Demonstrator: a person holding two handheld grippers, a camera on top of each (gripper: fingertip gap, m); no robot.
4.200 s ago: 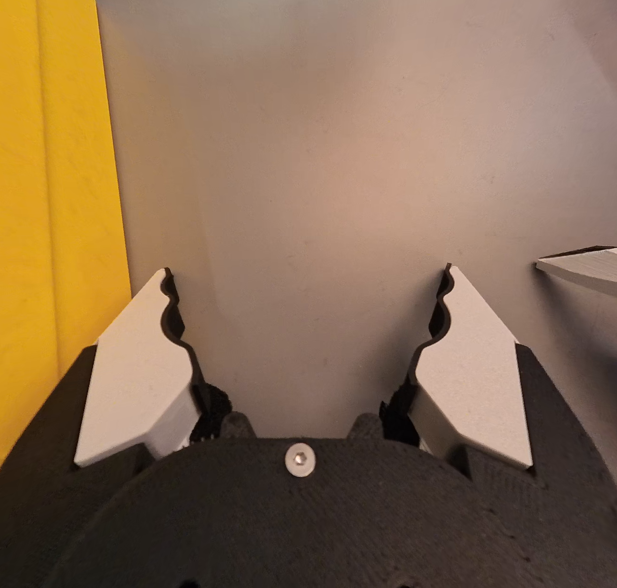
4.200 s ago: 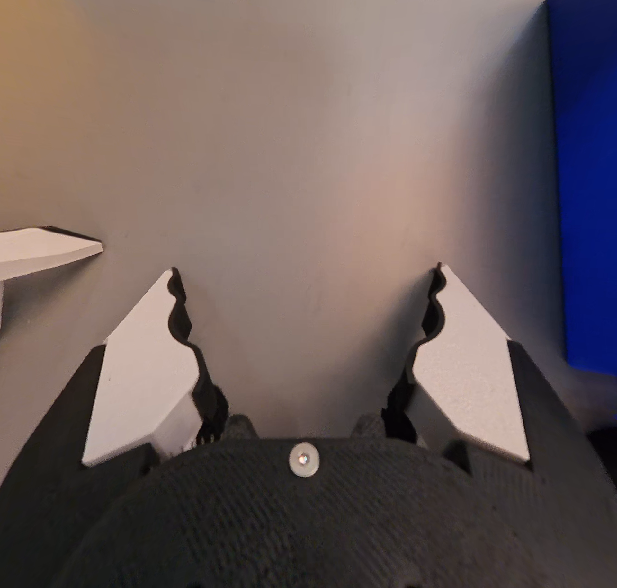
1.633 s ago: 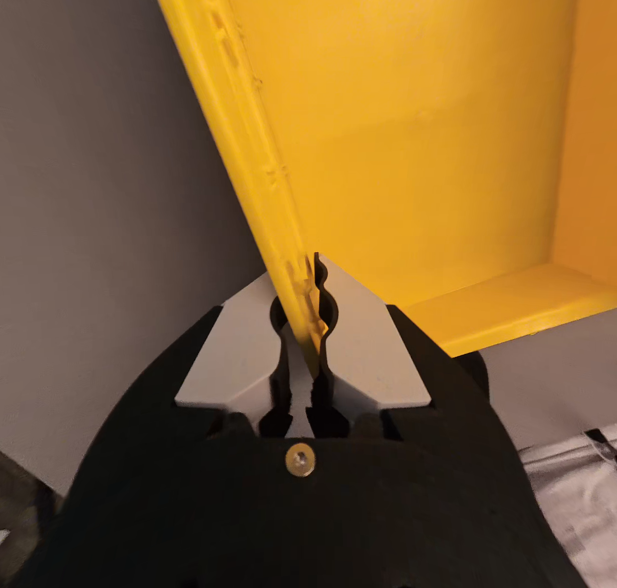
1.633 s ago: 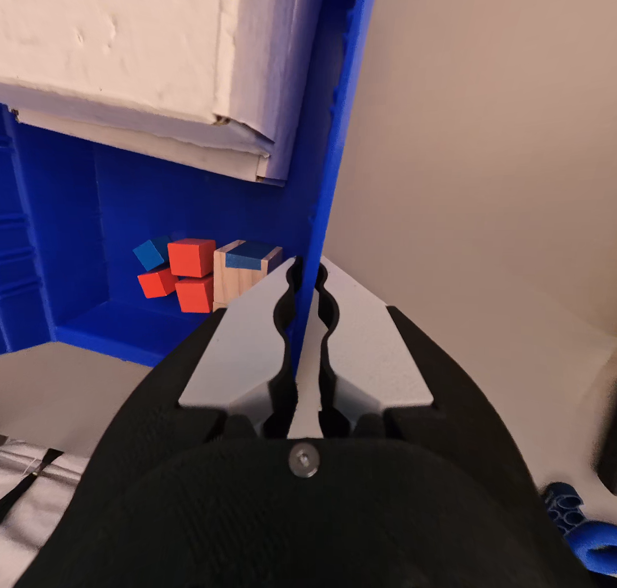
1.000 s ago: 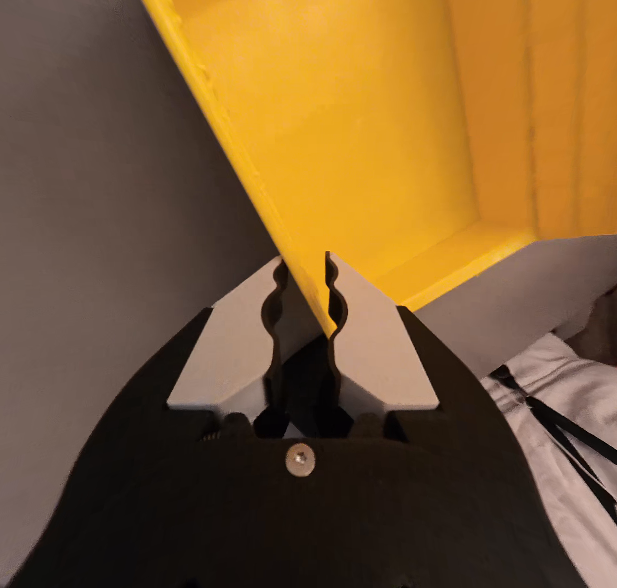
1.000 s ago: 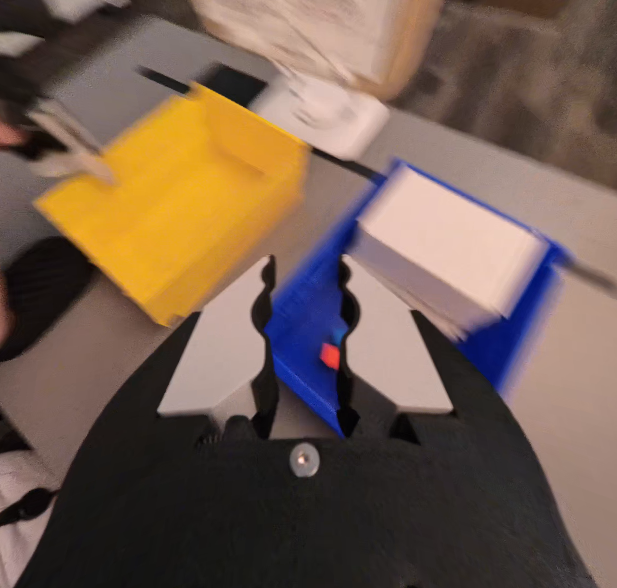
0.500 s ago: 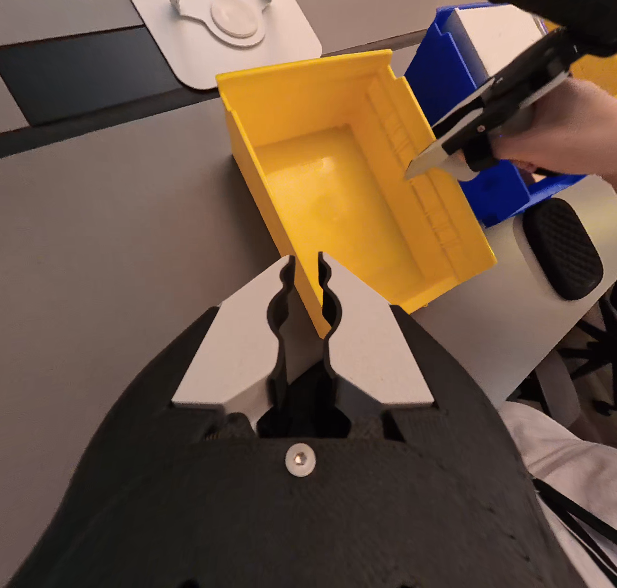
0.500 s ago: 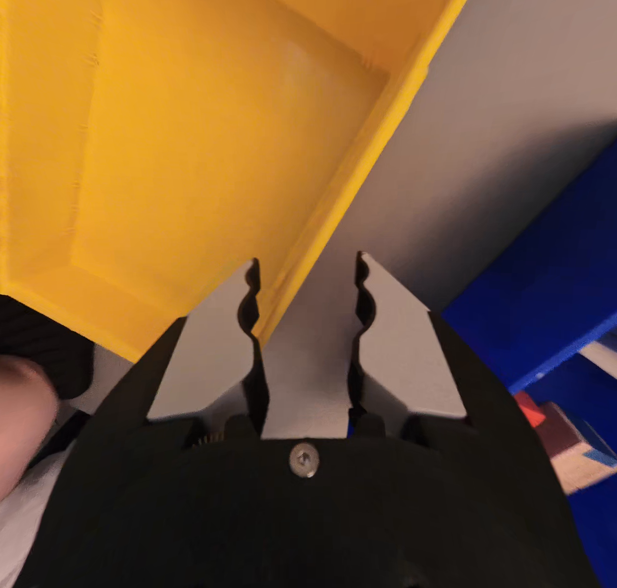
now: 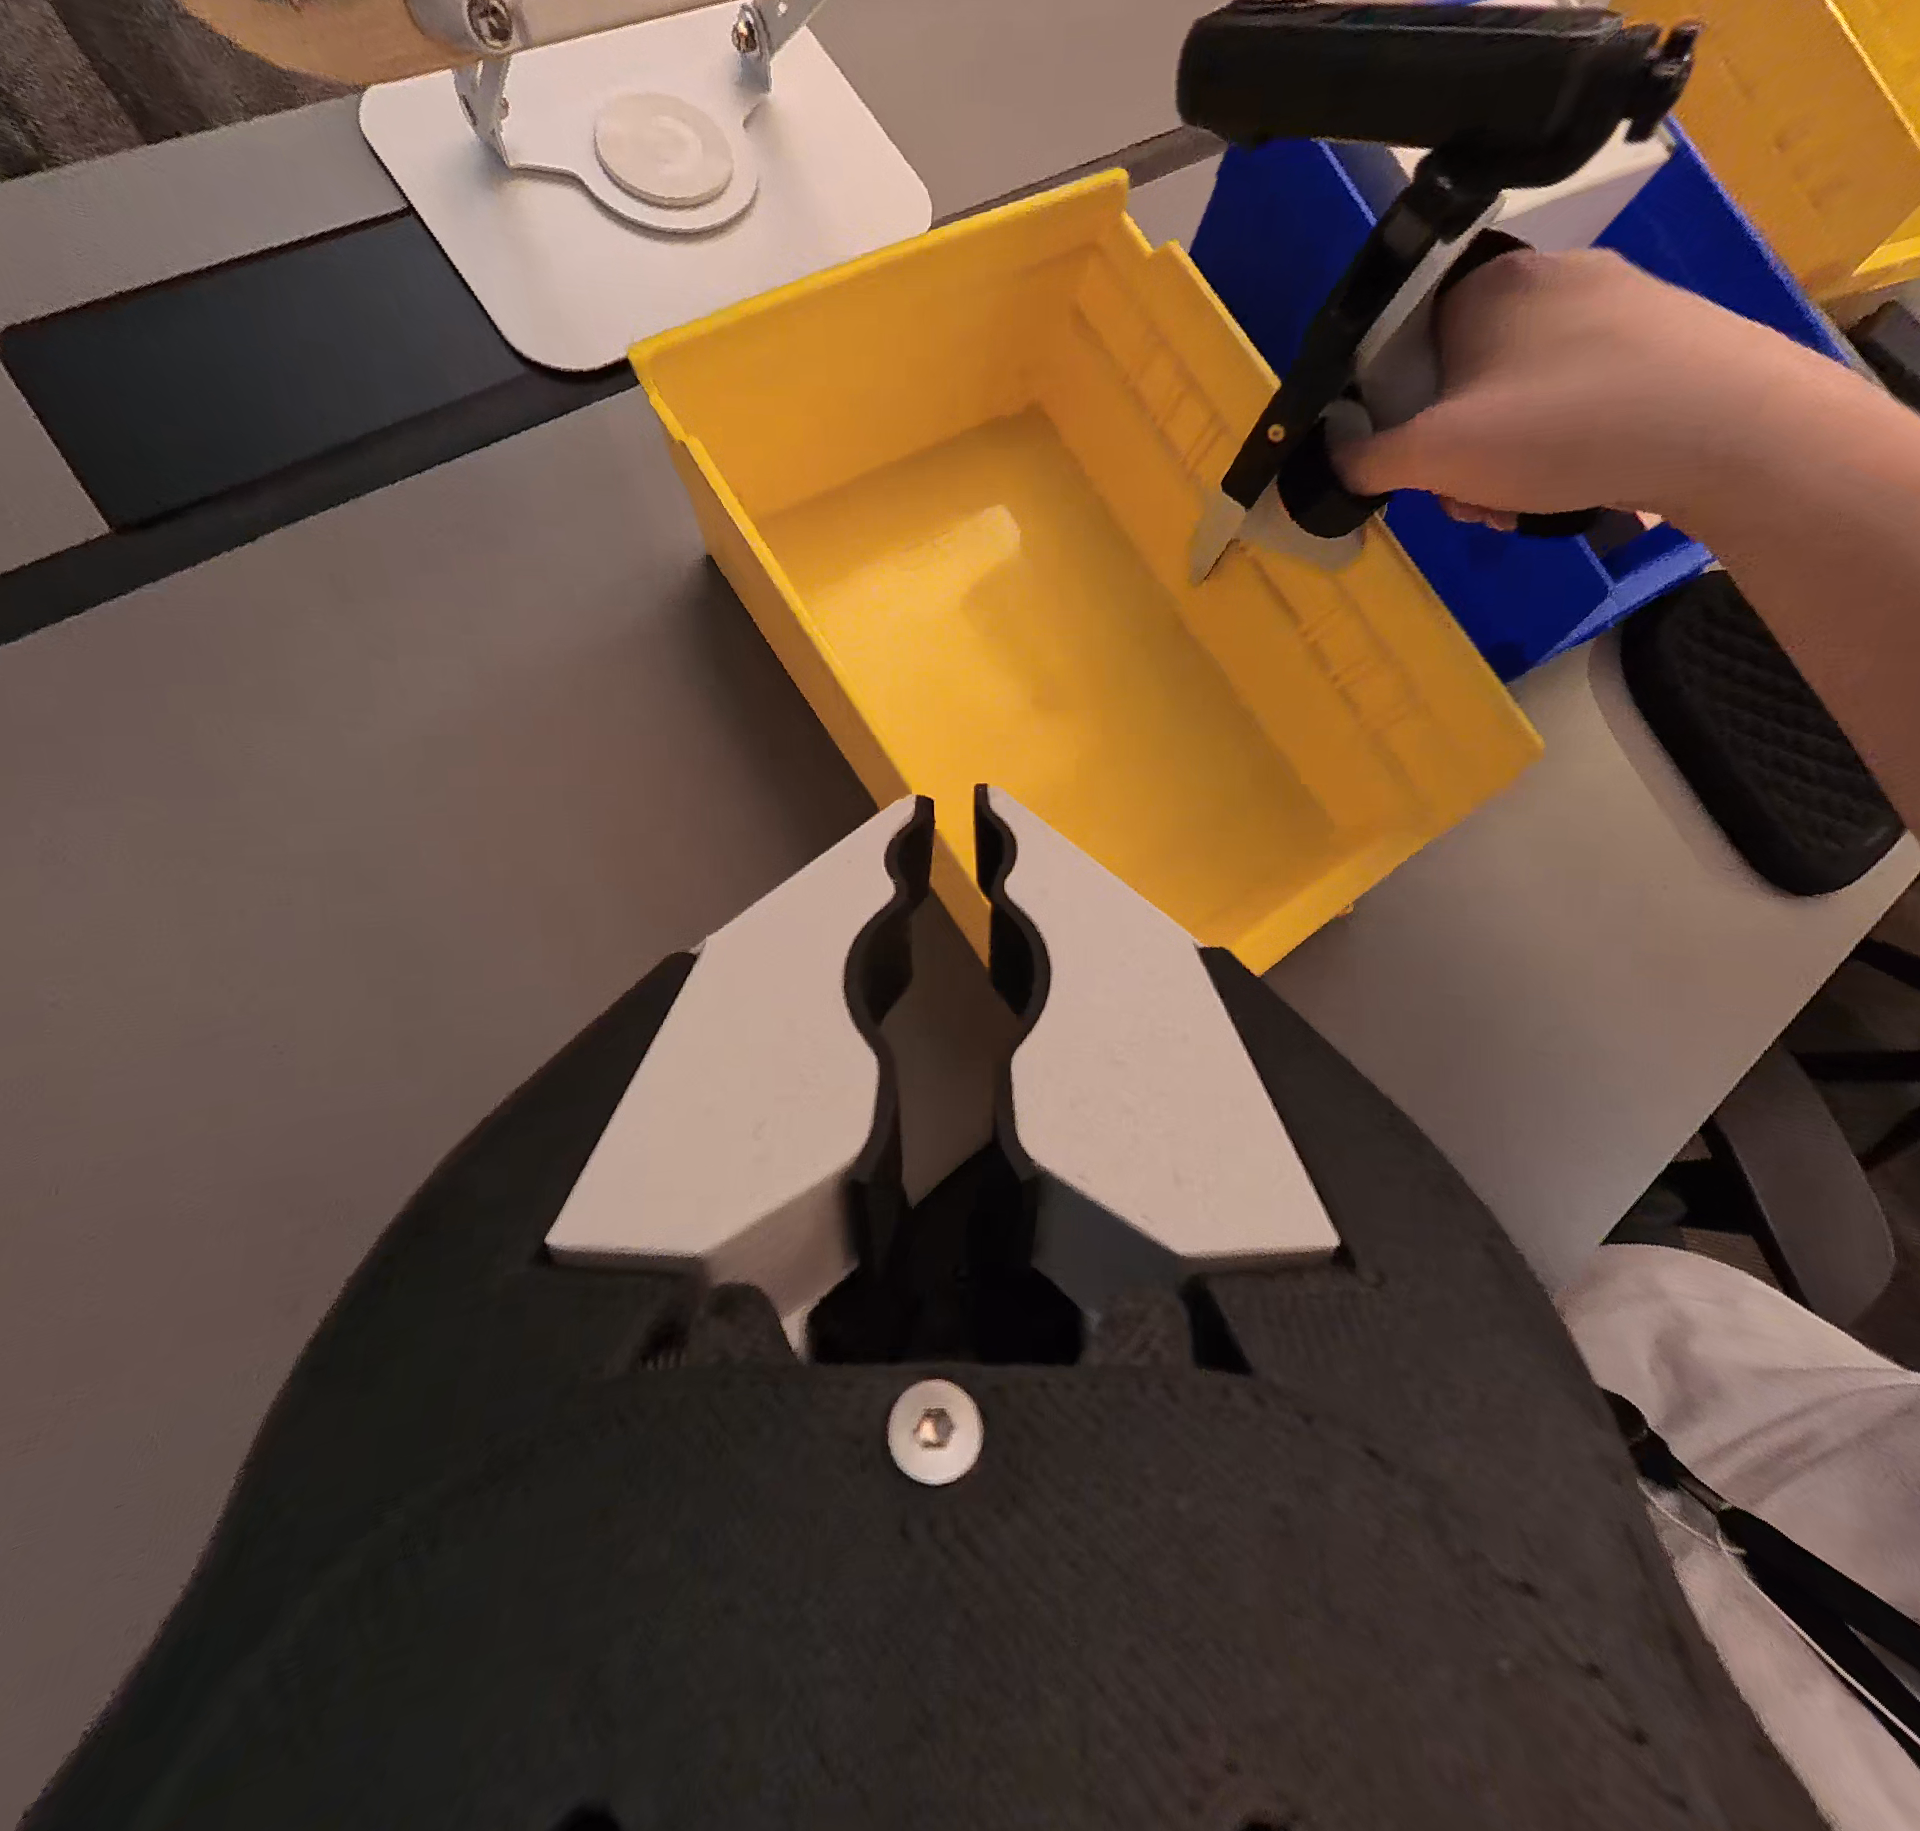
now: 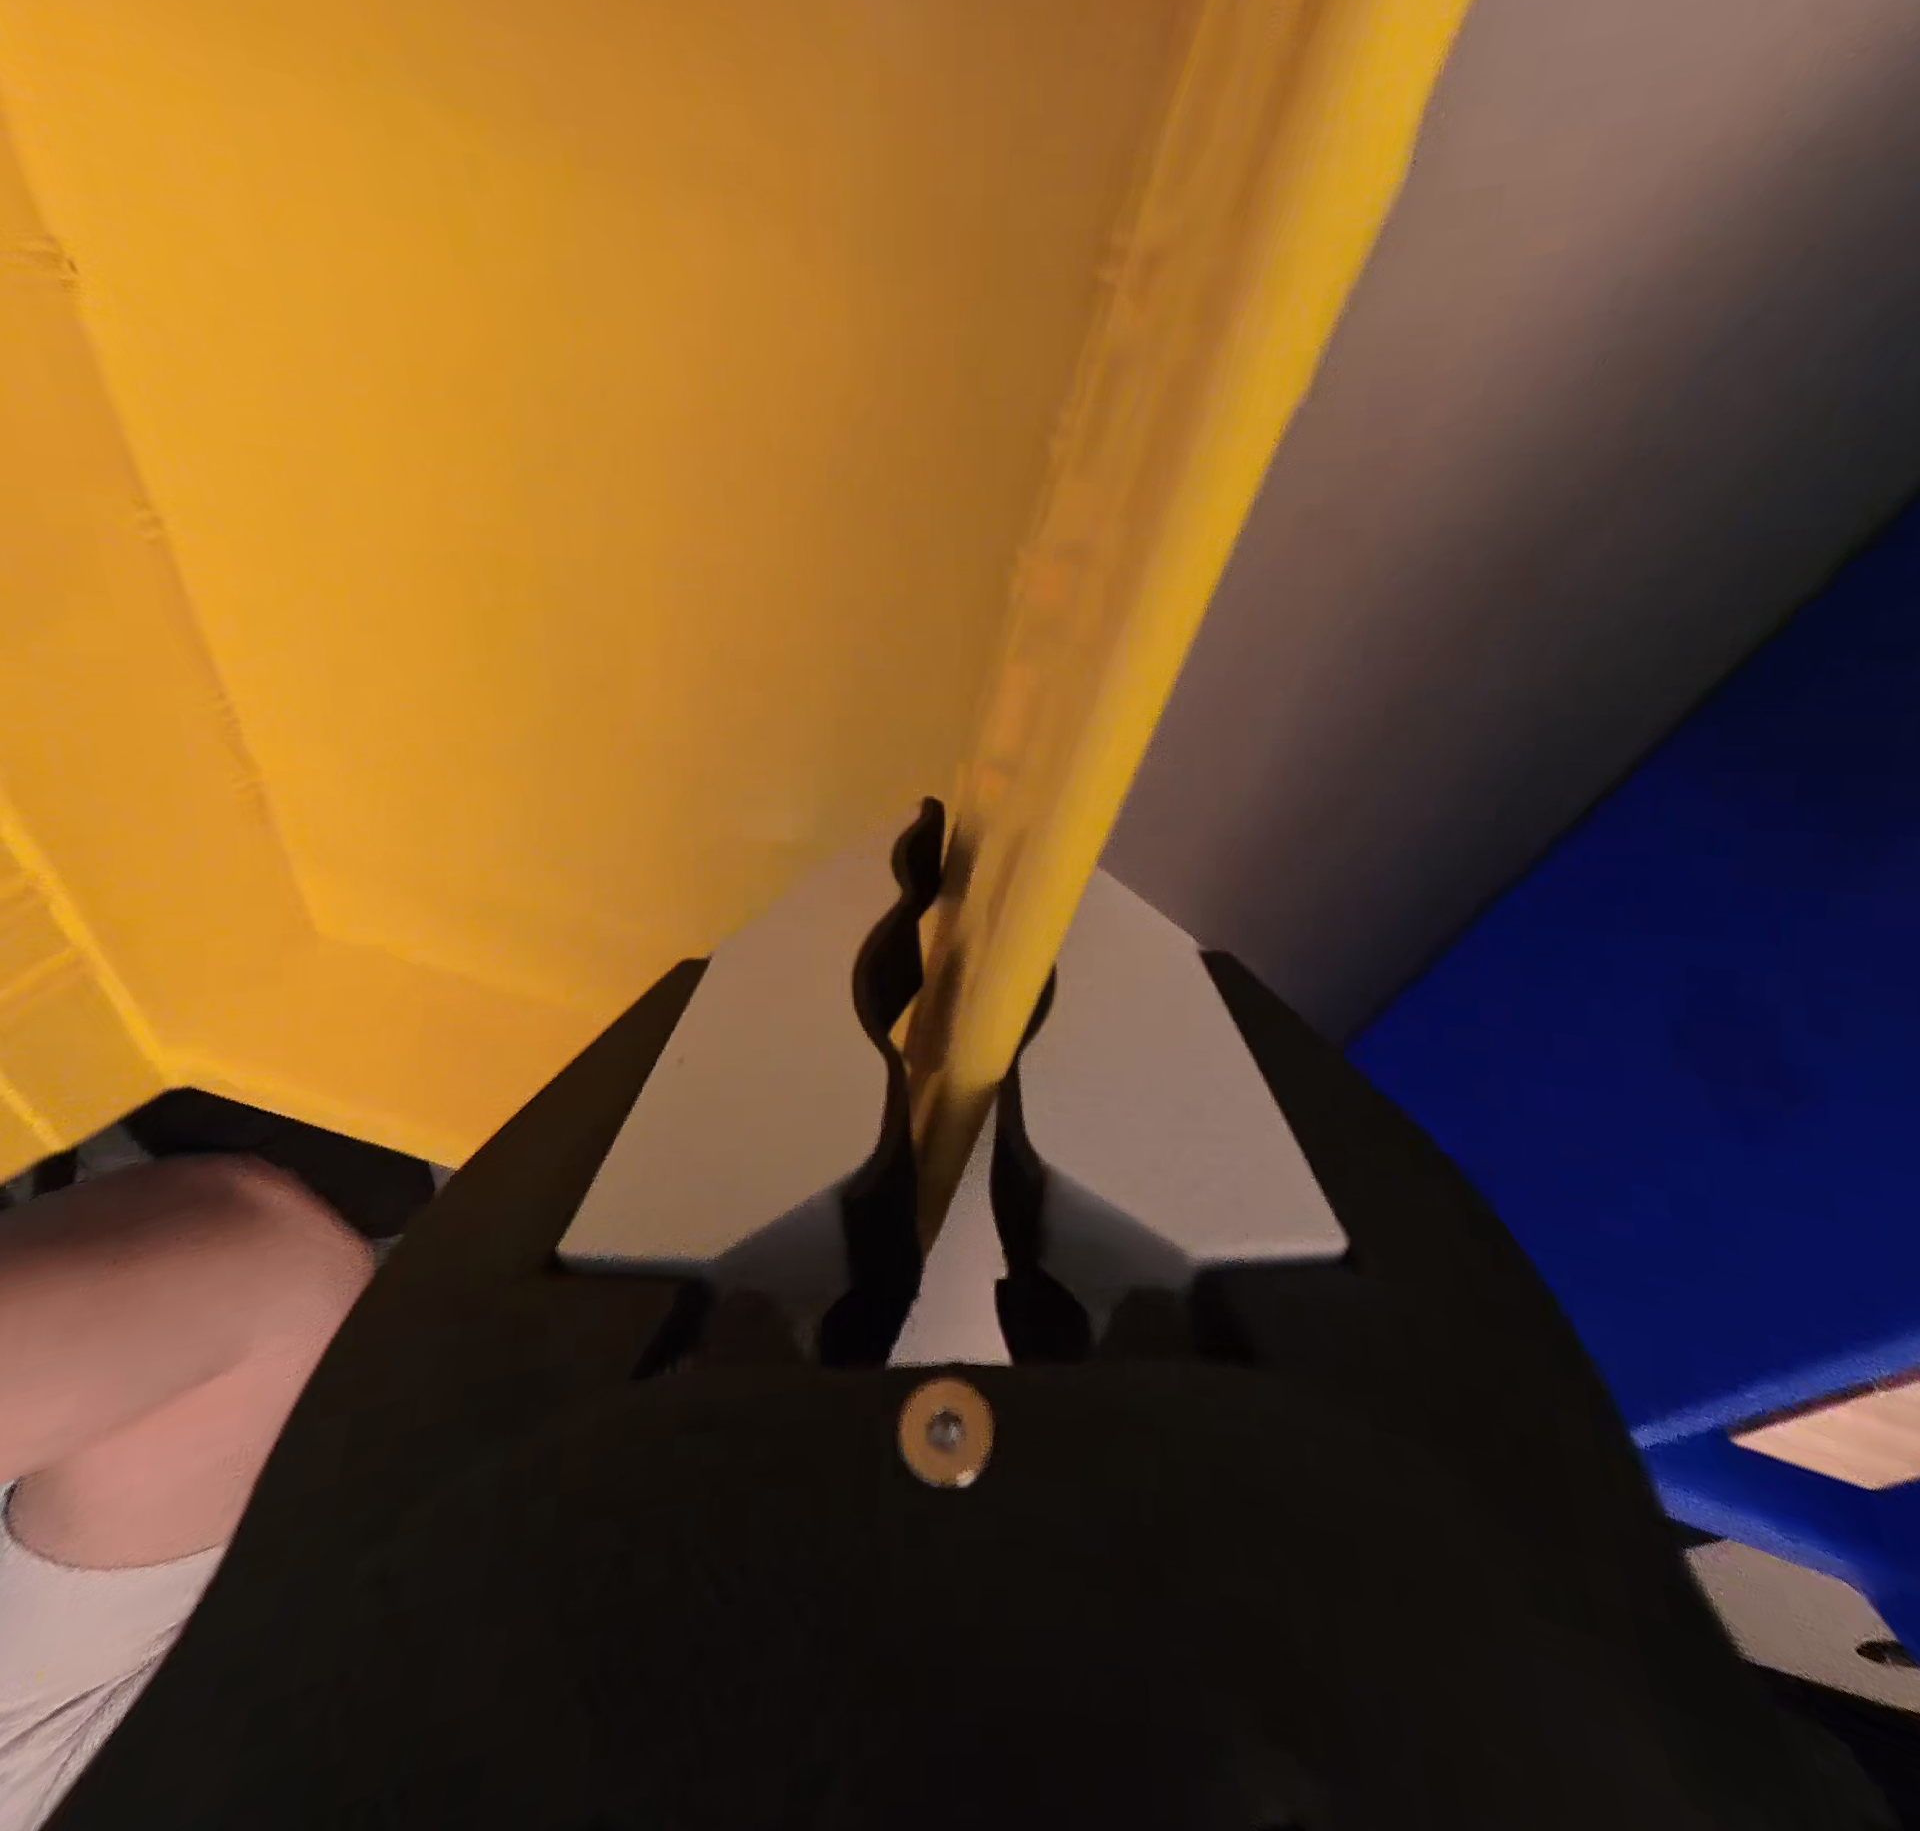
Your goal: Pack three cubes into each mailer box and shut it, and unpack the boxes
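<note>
An empty yellow bin (image 9: 1091,701) stands on the grey table (image 9: 364,794) near its front edge. My left gripper (image 9: 953,810) is shut on the near end of the bin's left wall. My right gripper (image 10: 997,846) is shut on the bin's right wall (image 10: 1195,379); it also shows in the left wrist view (image 9: 1210,555), held by a hand. A blue bin (image 9: 1299,254) stands just right of the yellow one and holds a white mailer box (image 9: 1579,192). A tan cube face (image 10: 1829,1438) shows inside the blue bin (image 10: 1662,1054). No other cubes are visible.
A white monitor stand base (image 9: 644,192) sits behind the yellow bin, beside a dark inset panel (image 9: 260,379). A second yellow bin (image 9: 1787,67) is at the far right. A black chair armrest (image 9: 1756,732) lies off the table's front right edge. My hands' fingertips stand some 30 centimeters from each other.
Both grippers were open over bare table four seconds ago. In the last half second the right gripper closed onto the yellow bin's right wall. The left gripper keeps its hold on the left wall.
</note>
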